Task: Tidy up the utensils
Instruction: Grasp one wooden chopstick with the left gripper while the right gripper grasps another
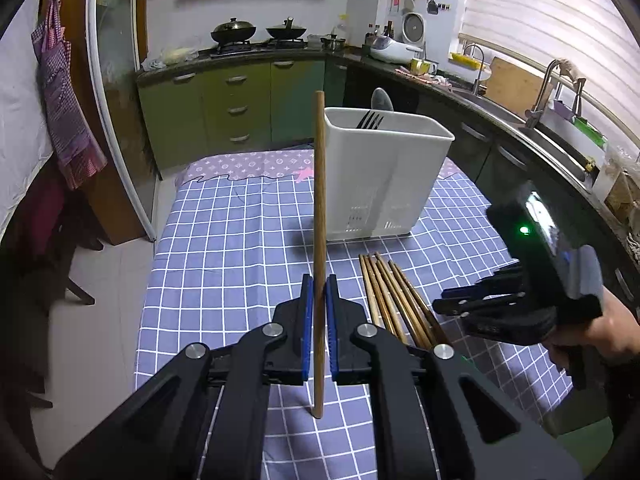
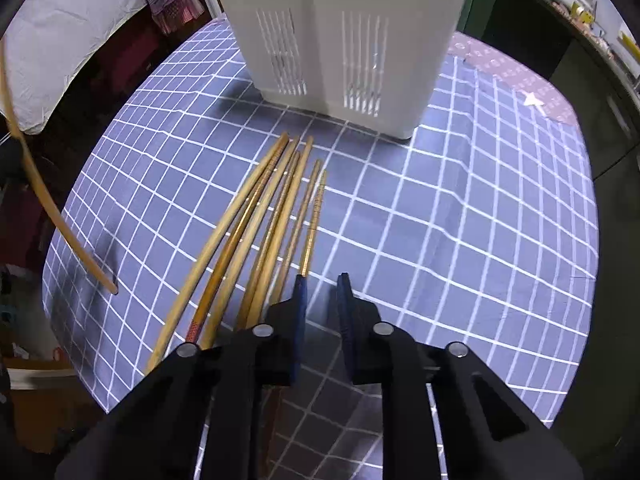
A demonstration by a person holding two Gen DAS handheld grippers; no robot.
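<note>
My left gripper (image 1: 319, 292) is shut on a single wooden chopstick (image 1: 319, 200) and holds it upright above the checked tablecloth, short of the white utensil holder (image 1: 384, 172). A fork (image 1: 370, 119) and a spoon stand in the holder. Several wooden chopsticks (image 1: 394, 300) lie on the cloth to the right of my left gripper. In the right wrist view the same chopsticks (image 2: 260, 232) lie just left of my right gripper (image 2: 322, 284), which is open and empty a little above the cloth. The held chopstick (image 2: 44, 200) shows at the far left, and the holder (image 2: 340, 40) stands ahead.
The table (image 1: 224, 240) carries a blue checked cloth, with its left edge dropping to the floor. My right gripper's body (image 1: 520, 300) hovers at the right. Kitchen counters, a sink (image 1: 560, 136) and a stove run along the back and right.
</note>
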